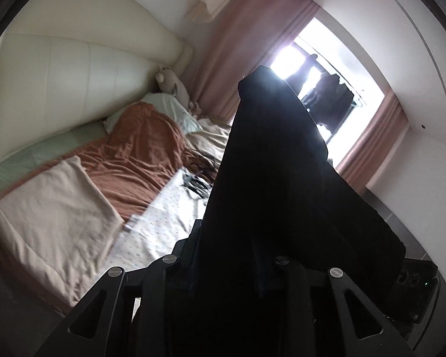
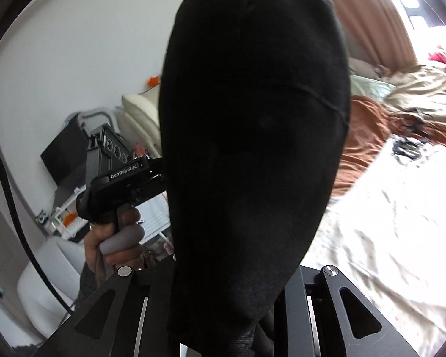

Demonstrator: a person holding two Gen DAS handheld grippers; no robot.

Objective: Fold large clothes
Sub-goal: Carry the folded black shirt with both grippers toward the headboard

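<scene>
The left tool (image 2: 125, 178) is held level at about nine o'clock in the right wrist view, its front end hidden behind black cloth (image 2: 252, 134). A bare hand (image 2: 116, 238) wraps its grey grip from below. The right tool (image 2: 229, 312) points upward, its fingers covered by the same cloth, which it appears to clamp.

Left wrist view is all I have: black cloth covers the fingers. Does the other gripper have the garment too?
Observer: Yes, the black garment rises from the right gripper as well, hiding its fingertips.
Operator: Can you see the left gripper from outside?
Observer: Yes, the left gripper sits at the cloth's left edge, its grey handle in the person's hand.
Operator: Anything behind it?
Observer: A white chair by the wall.
</scene>
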